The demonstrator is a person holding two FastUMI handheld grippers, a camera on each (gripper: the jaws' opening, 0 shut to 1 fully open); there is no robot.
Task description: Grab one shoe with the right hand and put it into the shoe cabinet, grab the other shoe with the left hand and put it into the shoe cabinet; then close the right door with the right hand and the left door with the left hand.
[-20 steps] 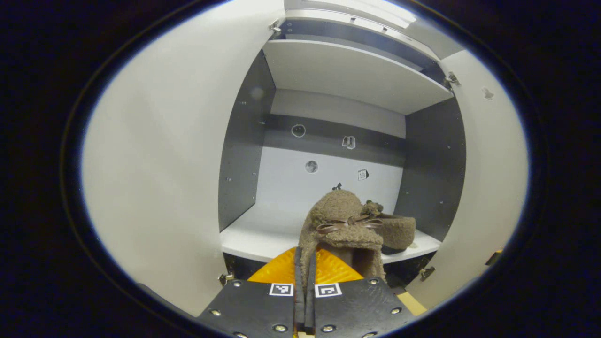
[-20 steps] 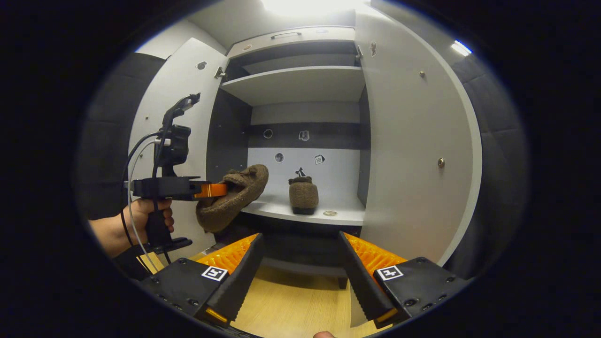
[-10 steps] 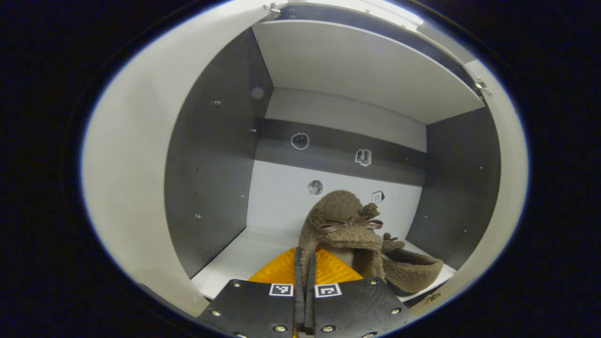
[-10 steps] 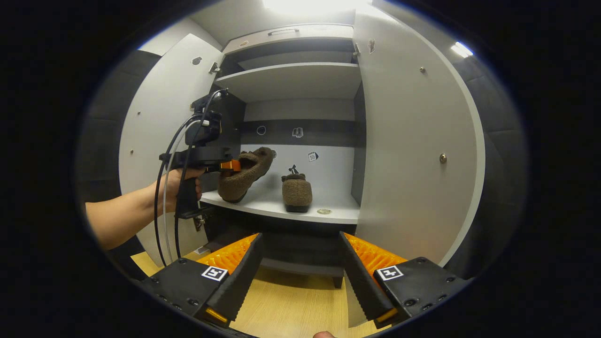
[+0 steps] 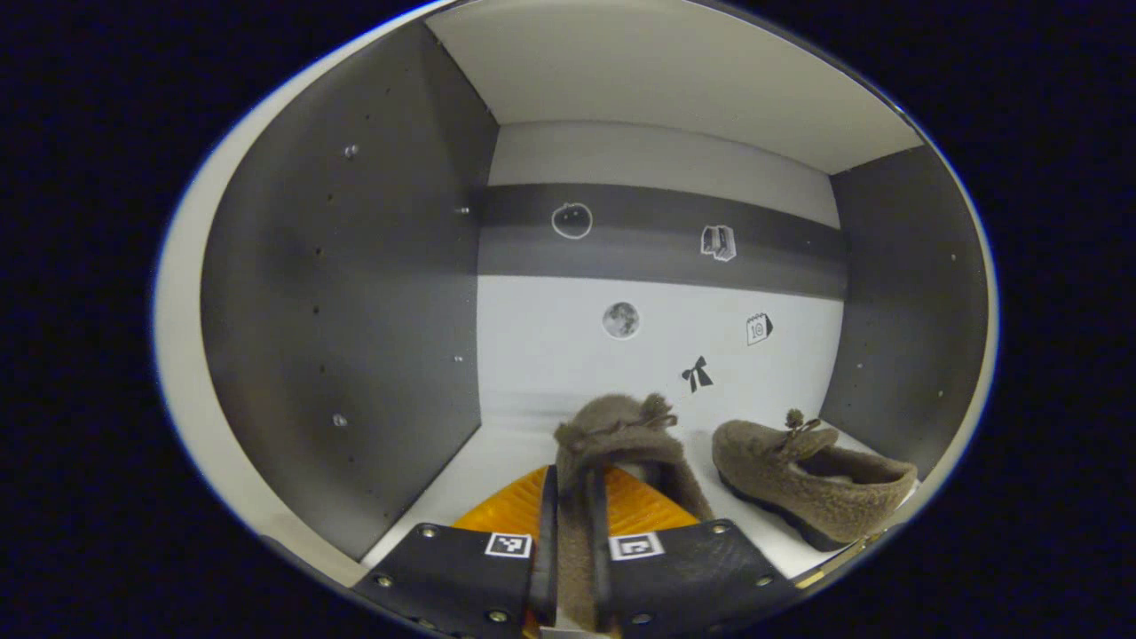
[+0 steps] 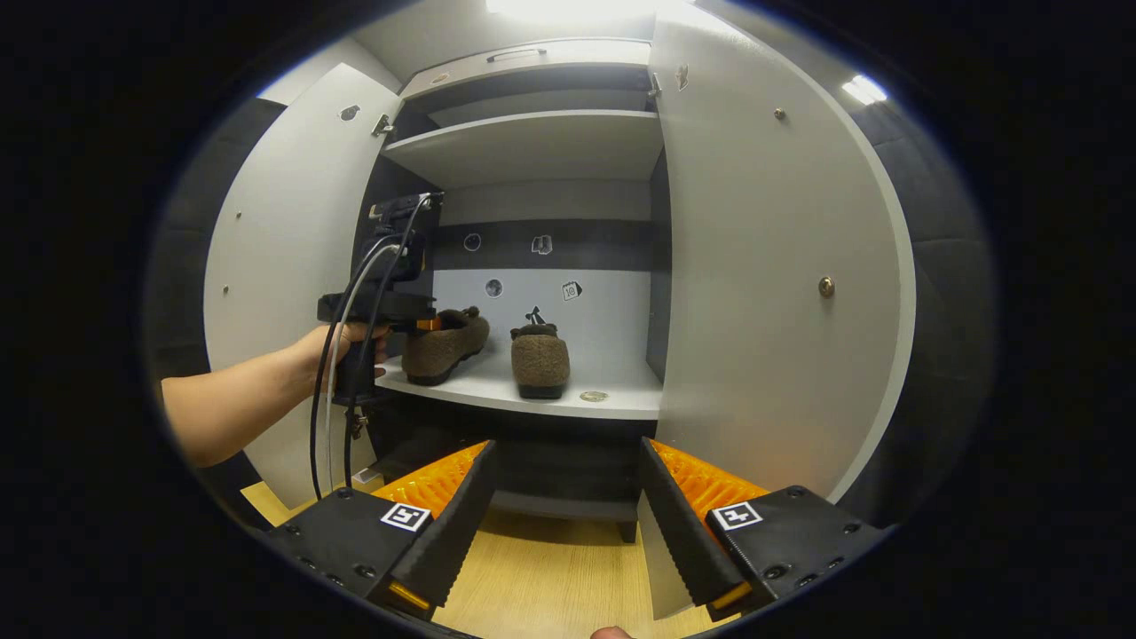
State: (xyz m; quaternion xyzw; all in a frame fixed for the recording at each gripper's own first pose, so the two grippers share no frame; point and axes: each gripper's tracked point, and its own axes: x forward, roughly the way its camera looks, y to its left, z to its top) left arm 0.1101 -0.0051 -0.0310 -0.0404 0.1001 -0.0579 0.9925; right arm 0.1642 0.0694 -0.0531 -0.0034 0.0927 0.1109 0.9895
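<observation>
On the shelf (image 5: 497, 453), the left claw (image 5: 572, 568) pinches a shoe (image 5: 612, 435).

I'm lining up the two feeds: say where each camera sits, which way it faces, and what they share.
Left gripper view: rides the left hand-held gripper, inside the cabinet, facing its back wall; its fingers pinch the held shoe, with the second shoe on the shelf beside it.
Right gripper view: rides the right hand-held gripper, outside, facing the open cabinet; its fingers spread apart, with the person's hand farther off.
Shared: both shoes, the shelf, the back-wall stickers.
</observation>
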